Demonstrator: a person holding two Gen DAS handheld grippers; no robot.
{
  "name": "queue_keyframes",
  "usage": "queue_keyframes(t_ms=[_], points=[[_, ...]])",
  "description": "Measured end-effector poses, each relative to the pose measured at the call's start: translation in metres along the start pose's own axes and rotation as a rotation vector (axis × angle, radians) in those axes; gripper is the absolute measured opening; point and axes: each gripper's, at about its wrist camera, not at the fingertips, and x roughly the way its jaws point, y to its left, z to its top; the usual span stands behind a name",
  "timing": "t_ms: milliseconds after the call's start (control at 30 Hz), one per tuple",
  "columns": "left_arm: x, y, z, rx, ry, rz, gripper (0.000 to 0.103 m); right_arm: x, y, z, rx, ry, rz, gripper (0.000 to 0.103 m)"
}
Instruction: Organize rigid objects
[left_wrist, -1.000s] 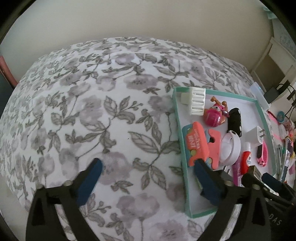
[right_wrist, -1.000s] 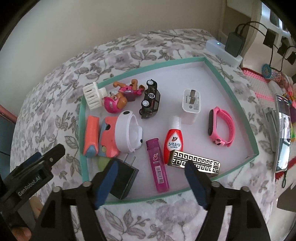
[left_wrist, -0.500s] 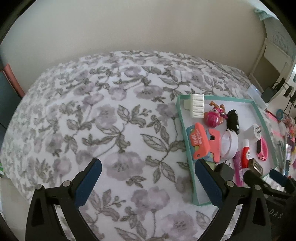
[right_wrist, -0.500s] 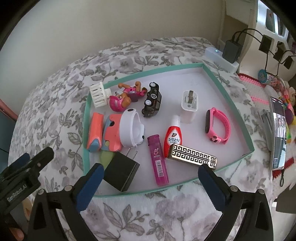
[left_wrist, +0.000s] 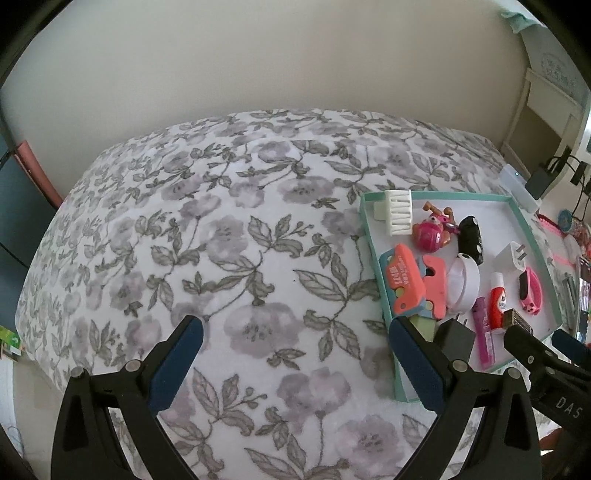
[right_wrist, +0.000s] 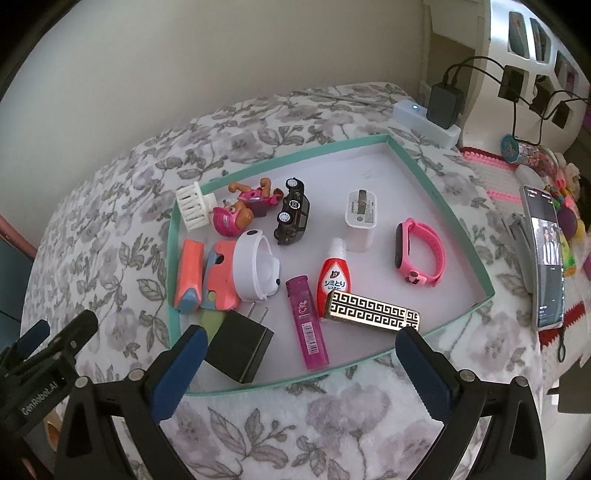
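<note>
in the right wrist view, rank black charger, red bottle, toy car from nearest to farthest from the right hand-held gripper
From the right hand-held gripper:
1. Black charger, tray's near left corner.
2. Red bottle, mid tray.
3. Toy car, toward the tray's far side.

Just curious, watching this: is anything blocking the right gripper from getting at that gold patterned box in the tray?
Nothing visible does. The right gripper is open just above the gold patterned box, which lies near the tray edge, its top bare.
</note>
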Motion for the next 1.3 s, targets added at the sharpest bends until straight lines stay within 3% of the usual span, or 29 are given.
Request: queue_keyframes(t_ms=[400, 1300], points=[[-0.0021, -0.0046, -0.0003, 0.031, -0.011, 0.030, 0.101, -0.0035, 0.0030, 0.0008, -0.021, -0.015, 0.002, 0.103], [0.0006, 0.0031, 0.0013, -0.012, -0.006, 0.039, 0.101, -0.0026, 0.0059, 0.0019, -0.034, -0.017, 0.001, 0.103]])
